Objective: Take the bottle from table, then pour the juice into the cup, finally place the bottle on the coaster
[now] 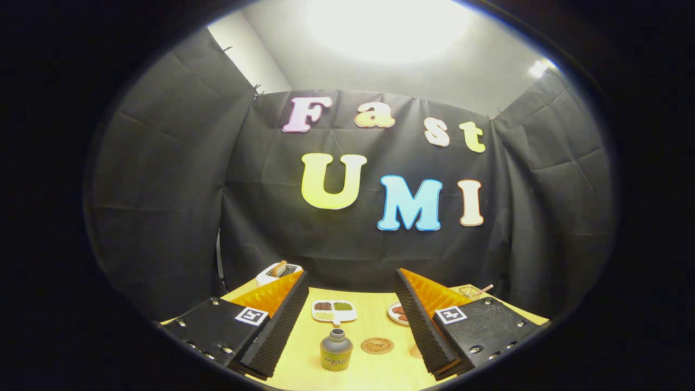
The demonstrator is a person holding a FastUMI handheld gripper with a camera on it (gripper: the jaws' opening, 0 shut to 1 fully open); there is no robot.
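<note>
gripper (pixel 350 347) jaws released, spread wide above worktop (pixel 369 374); bottle (pixel 336 350) upright between them, untouched; coaster (pixel 377 345) just beside bottle.

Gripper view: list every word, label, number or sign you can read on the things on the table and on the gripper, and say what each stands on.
No text reads clearly.
Bottle, between the open fingers: band of print, too small and blurred.
Coaster, beside the bottle: an emblem, no legible words.
Gripper: a square black-and-white marker on each finger, a pattern, not letters.
Divided dish beyond the bottle: no writing seen.
</note>
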